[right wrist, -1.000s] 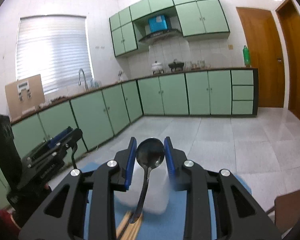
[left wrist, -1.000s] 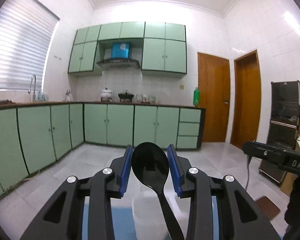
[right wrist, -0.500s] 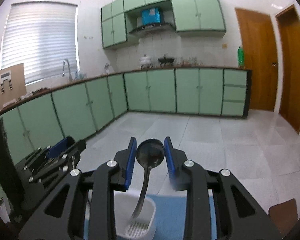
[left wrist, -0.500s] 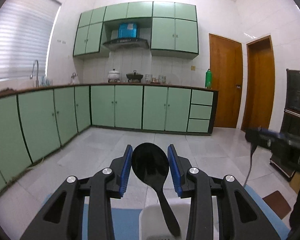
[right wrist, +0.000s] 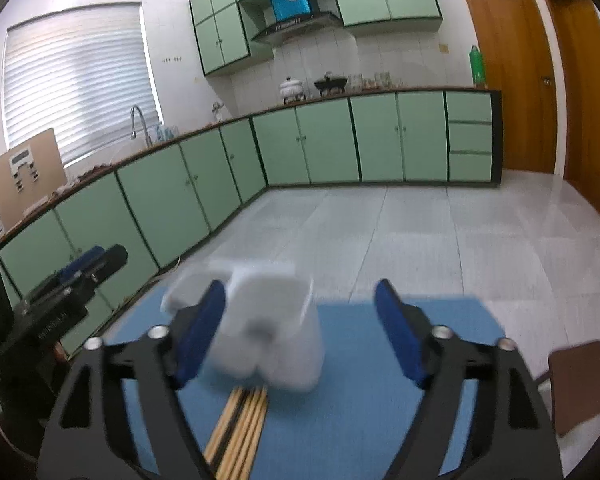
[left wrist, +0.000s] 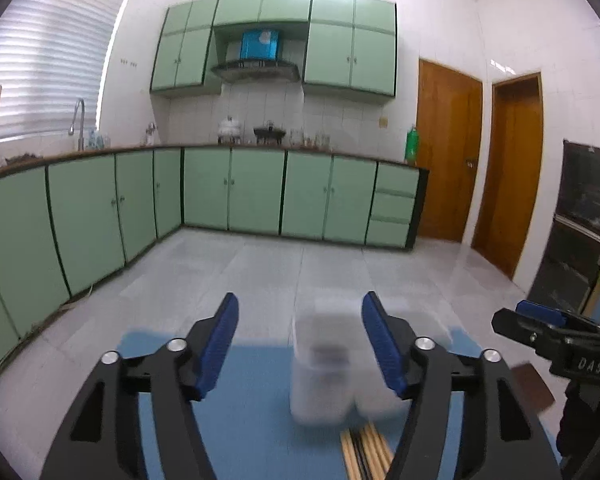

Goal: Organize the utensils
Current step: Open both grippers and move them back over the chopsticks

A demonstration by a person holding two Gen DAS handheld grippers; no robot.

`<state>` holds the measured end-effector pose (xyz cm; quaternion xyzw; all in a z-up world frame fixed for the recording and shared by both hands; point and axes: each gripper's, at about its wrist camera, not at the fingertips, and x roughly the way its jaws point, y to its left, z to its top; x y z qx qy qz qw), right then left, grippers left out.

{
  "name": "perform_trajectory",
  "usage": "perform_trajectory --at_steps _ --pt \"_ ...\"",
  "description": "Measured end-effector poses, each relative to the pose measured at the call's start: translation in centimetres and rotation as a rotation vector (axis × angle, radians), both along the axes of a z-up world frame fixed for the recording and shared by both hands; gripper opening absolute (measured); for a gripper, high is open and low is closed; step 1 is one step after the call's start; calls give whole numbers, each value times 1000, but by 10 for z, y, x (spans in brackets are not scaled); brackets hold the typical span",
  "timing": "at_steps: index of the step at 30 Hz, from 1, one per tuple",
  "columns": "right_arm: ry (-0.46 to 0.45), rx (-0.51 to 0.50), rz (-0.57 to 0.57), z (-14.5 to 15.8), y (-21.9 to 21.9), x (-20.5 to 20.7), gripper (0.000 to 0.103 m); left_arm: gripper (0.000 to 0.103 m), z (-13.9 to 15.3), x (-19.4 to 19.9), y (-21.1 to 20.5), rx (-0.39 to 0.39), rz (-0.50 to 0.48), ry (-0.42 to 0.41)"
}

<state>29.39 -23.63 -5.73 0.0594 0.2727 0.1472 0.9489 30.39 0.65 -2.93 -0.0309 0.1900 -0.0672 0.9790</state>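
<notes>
A white utensil holder (left wrist: 324,372), blurred, stands on a blue mat (left wrist: 240,420). A dark smear shows inside it; I cannot tell what it is. Wooden chopsticks (left wrist: 366,454) lie on the mat in front of it. My left gripper (left wrist: 300,300) hovers just before the holder with its jaws opening and nothing between the blue pads. In the right wrist view the holder (right wrist: 272,336) and chopsticks (right wrist: 240,428) sit on the mat (right wrist: 360,400). My right gripper (right wrist: 300,288) is above them, jaws opening, with nothing between its pads. No spoon is visible.
The other gripper shows at each view's edge: the right one (left wrist: 556,336), the left one (right wrist: 72,280). A brown seat (right wrist: 576,384) stands right of the mat. Beyond are a tiled floor (left wrist: 260,264), green cabinets (left wrist: 236,192) and wooden doors (left wrist: 448,152).
Both grippers held a dark spoon upright between their pads; now both have opened wide and the spoons are gone from them. Both views have dropped toward the holder, and the chopsticks are in view.
</notes>
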Motion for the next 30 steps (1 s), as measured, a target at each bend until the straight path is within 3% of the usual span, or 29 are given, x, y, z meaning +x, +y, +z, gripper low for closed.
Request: perform_trajectory --at_steps 7,14,26,30 --pt "169 -40 17 -58 9 -89 84 72 -63 -76 -3 52 -42 247" --pt "252 -85 12 -89 26 -145 84 73 -108 -124 -6 80 -29 375" --pt "288 -167 88 -116 58 -172 52 73 -123 -141 -18 91 -10 428" --pt "304 -187 106 -118 63 -172 31 73 -128 -141 -21 89 -13 455"
